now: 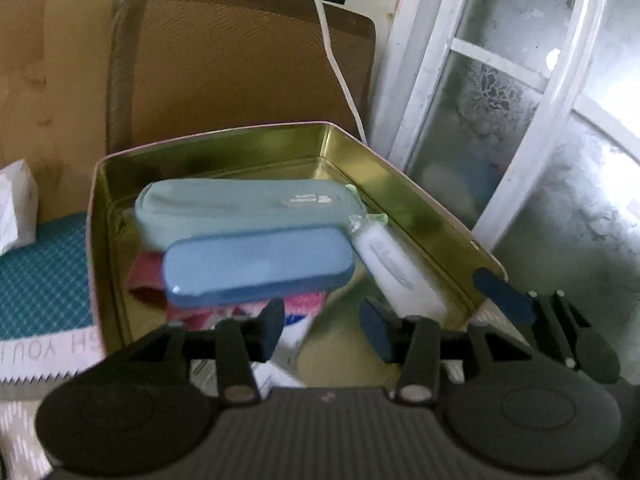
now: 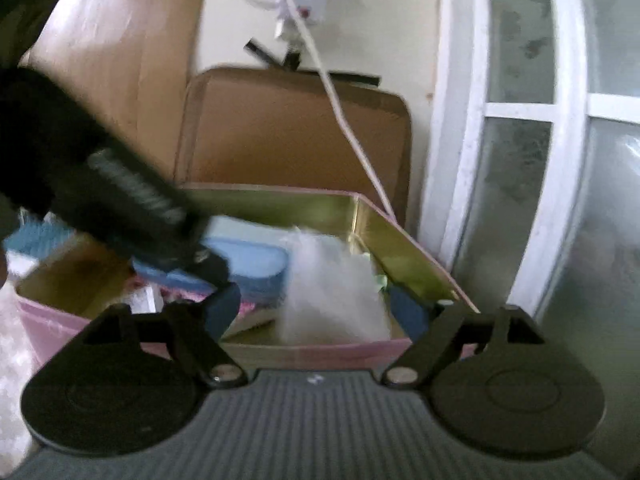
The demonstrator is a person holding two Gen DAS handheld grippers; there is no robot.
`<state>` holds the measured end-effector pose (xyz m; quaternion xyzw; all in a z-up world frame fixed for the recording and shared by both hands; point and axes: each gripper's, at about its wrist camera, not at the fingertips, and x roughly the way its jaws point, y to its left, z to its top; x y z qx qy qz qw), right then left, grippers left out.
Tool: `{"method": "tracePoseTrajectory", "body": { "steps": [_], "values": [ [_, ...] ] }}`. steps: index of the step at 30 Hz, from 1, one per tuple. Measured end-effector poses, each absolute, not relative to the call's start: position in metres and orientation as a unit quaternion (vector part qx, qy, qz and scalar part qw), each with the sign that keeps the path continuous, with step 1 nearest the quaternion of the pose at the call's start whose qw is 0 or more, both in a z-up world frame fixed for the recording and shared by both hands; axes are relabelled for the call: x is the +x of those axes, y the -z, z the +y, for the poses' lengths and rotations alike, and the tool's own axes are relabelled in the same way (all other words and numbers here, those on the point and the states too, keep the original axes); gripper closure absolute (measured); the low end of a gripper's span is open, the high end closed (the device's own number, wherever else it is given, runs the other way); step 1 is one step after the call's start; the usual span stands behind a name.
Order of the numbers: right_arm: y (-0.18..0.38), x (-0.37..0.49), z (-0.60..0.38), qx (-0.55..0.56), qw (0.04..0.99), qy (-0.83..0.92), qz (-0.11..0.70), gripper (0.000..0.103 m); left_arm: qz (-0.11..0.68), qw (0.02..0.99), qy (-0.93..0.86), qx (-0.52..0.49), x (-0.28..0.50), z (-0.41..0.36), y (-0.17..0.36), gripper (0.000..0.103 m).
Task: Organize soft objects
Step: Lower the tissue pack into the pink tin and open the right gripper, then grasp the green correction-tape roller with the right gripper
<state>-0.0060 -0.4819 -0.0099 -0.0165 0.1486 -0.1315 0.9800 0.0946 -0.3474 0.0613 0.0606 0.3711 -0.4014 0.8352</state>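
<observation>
Tin box (image 1: 420,200): rectangular, shiny gold metal inside, pink outside, rounded corners; it is open.
Teal pouch (image 1: 244,210): soft fabric, long oval shape, small white print; it lies in the far part of the tin, long axis left to right.
Blue case (image 1: 260,266): smooth, long with rounded ends; it lies just in front of the teal pouch, partly over it, long axis also left to right.
White packet (image 1: 396,268): soft plastic, narrow; it lies in the right part of the tin, long axis slanted from the far left to the near right.
Pink cloth (image 1: 152,276): soft, folded, under the blue case.
Left tongs (image 1: 322,330): released, dark blue pads apart, above the near edge of the tin, holding nothing.
Right tongs (image 2: 320,308): released, wide apart, at the near right side of the tin; the white packet (image 2: 332,292) shows blurred between the pads, and I cannot tell if it touches them.
Around: brown lid (image 1: 240,68) standing behind the tin, white cable (image 1: 336,64) in front of it, frosted window (image 1: 500,92) at right, teal mat (image 1: 44,276) at left.
</observation>
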Motion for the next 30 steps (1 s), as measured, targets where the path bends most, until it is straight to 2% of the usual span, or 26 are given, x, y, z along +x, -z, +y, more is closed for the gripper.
{"method": "tracePoseTrajectory", "body": {
  "steps": [6, 7, 8, 10, 12, 13, 14, 20, 21, 22, 24, 25, 28, 29, 30],
  "values": [
    [0.003, -0.039, -0.461, 0.014, 0.988, 0.117, 0.097, 0.02, 0.344, 0.849, 0.398, 0.048, 0.072, -0.269, -0.074, 0.059],
    [0.001, -0.047, -0.454, 0.024, 0.991, 0.103, 0.085, 0.023, 0.337, 0.855, 0.389, 0.055, 0.067, -0.254, -0.074, 0.059],
    [-0.001, -0.047, -0.45, 0.034, 0.993, 0.085, 0.077, 0.026, 0.332, 0.862, 0.379, 0.062, 0.062, -0.238, -0.074, 0.059],
    [-0.003, -0.054, -0.437, 0.056, 0.995, 0.035, 0.078, 0.044, 0.323, 0.875, 0.353, 0.069, 0.053, -0.199, -0.07, 0.059],
    [-0.002, -0.055, -0.42, 0.08, 0.991, -0.037, 0.102, 0.055, 0.325, 0.888, 0.318, 0.067, 0.051, -0.158, -0.065, 0.059],
    [0.0, -0.051, -0.41, 0.089, 0.986, -0.075, 0.121, 0.06, 0.33, 0.895, 0.293, 0.064, 0.054, -0.138, -0.063, 0.059],
    [0.003, -0.044, -0.396, 0.092, 0.979, -0.111, 0.146, 0.06, 0.335, 0.901, 0.268, 0.06, 0.056, -0.119, -0.06, 0.059],
    [0.021, 0.005, -0.303, 0.077, 0.946, -0.193, 0.248, 0.06, 0.36, 0.919, 0.158, -0.01, 0.071, -0.013, -0.047, 0.06],
    [0.021, 0.012, -0.288, 0.081, 0.941, -0.205, 0.257, 0.057, 0.361, 0.92, 0.149, -0.021, 0.071, 0.0, -0.045, 0.06],
    [0.02, 0.018, -0.274, 0.083, 0.938, -0.212, 0.262, 0.048, 0.362, 0.92, 0.143, -0.033, 0.07, 0.012, -0.043, 0.06],
    [0.018, 0.032, -0.246, 0.077, 0.935, -0.215, 0.271, 0.035, 0.366, 0.918, 0.139, -0.053, 0.07, 0.029, -0.041, 0.059],
    [0.017, 0.039, -0.236, 0.075, 0.934, -0.213, 0.276, 0.032, 0.369, 0.917, 0.139, -0.061, 0.069, 0.034, -0.039, 0.059],
    [0.024, 0.067, -0.209, 0.092, 0.927, -0.196, 0.307, 0.027, 0.373, 0.914, 0.141, -0.074, 0.066, 0.044, -0.036, 0.059],
    [0.028, 0.078, -0.205, 0.104, 0.921, -0.191, 0.322, 0.027, 0.374, 0.913, 0.142, -0.077, 0.066, 0.045, -0.035, 0.059],
    [0.029, 0.082, -0.201, 0.107, 0.926, -0.182, 0.312, 0.032, 0.375, 0.912, 0.144, -0.079, 0.065, 0.046, -0.035, 0.059]
  ]
}}
